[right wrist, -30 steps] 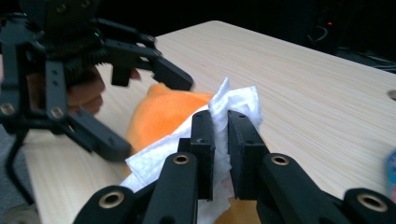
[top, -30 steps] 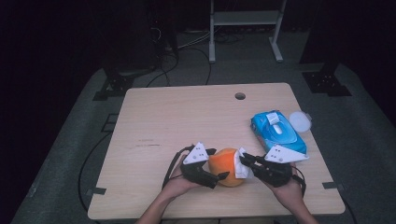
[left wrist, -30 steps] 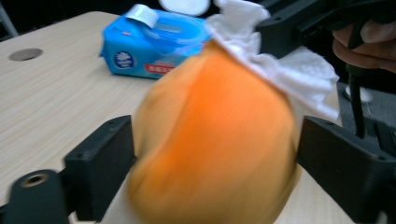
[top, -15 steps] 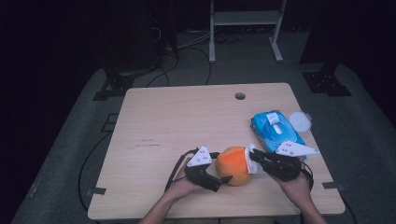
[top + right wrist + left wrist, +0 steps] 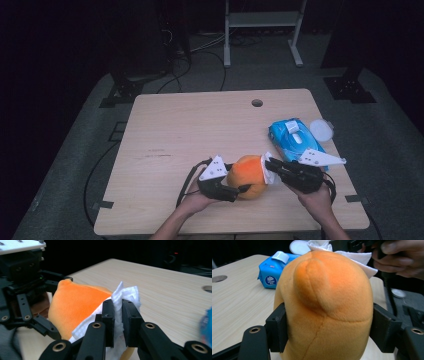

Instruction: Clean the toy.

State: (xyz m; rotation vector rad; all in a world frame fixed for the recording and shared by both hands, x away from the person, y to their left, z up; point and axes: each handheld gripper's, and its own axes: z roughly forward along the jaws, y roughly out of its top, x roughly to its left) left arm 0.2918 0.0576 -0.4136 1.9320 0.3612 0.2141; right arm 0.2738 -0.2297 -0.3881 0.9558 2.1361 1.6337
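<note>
left gripper [image 5: 239, 189] clamping orange plush toy [image 5: 248, 176] near tabletop [image 5: 200, 125] front edge | right gripper [image 5: 270, 164] pinching white wipe [image 5: 125, 298] against toy | wipes pack [image 5: 294, 137] lying near right edge | far half lying open

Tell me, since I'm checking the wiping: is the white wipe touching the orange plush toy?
Touching. In the right gripper view the white wipe, pinched in the right gripper, lies flat against the orange plush toy.

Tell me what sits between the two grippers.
The orange plush toy, clamped by the left gripper, and a white wipe pinched by the right gripper against it; clearest in the high view.
</note>
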